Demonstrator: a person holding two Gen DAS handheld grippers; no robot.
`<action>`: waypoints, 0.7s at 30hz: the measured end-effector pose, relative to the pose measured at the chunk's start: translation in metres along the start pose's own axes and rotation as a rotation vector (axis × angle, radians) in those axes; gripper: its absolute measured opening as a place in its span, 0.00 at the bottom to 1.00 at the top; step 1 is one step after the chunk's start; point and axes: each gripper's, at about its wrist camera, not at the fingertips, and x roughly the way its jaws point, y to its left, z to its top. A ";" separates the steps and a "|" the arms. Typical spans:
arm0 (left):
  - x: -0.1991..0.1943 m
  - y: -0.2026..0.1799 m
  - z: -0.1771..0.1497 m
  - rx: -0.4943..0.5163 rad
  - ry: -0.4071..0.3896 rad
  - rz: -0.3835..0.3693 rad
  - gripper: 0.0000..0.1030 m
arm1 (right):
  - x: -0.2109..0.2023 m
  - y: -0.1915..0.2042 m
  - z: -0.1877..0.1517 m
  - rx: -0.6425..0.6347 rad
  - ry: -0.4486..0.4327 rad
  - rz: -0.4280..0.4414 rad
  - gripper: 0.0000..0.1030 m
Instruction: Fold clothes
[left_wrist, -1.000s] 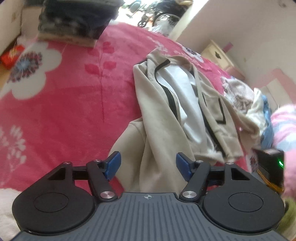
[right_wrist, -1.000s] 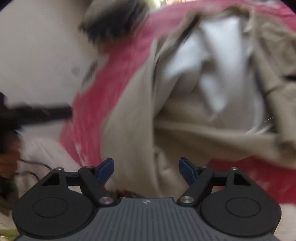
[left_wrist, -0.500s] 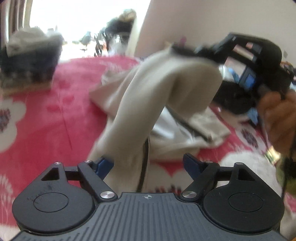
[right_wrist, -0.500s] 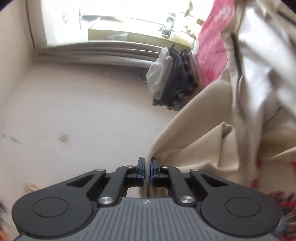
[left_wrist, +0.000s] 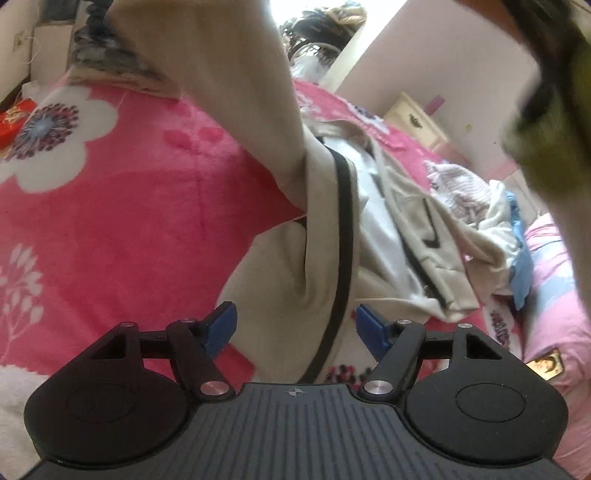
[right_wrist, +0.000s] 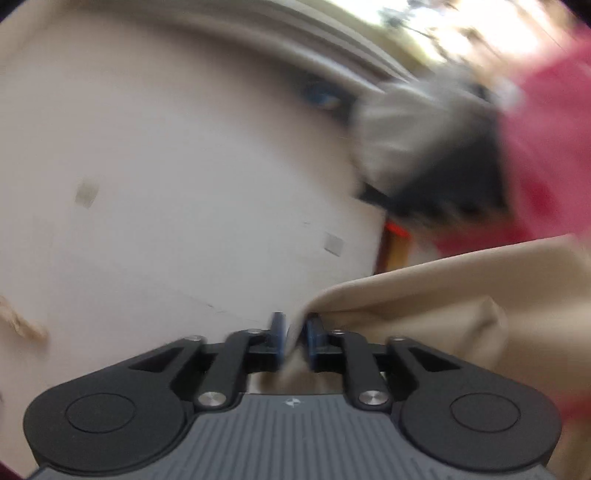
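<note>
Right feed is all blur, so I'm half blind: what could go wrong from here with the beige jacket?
1. The right tongs pinch only a thin edge of the beige jacket; a quick swing may pull it free.
2. The left tongs are open, so the jacket's lower part lies unheld and may bunch on the pink blanket.

The pink floral blanket (left_wrist: 122, 221) lies bare to the left of the beige jacket (left_wrist: 317, 236), leaving open room there for a gripper to pass; a lifted sleeve (left_wrist: 236, 92) of that jacket hangs across the upper middle and blocks the way toward the dark stack (left_wrist: 107, 59) at the far edge. To the right, a heap of other clothes (left_wrist: 480, 206) crowds the bed beside the jacket; in the blurred right wrist view a pale wall (right_wrist: 177, 177) seems to close off the left side.
</note>
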 end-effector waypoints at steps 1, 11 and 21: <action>0.001 0.002 0.002 -0.003 0.003 0.003 0.73 | 0.009 0.004 0.003 -0.038 0.010 -0.034 0.66; 0.037 -0.010 0.015 0.118 0.105 -0.029 0.78 | -0.125 -0.111 -0.078 0.122 -0.180 -0.203 0.67; 0.110 -0.076 -0.007 0.428 0.386 0.031 0.72 | -0.273 -0.222 -0.273 0.612 -0.514 -0.327 0.64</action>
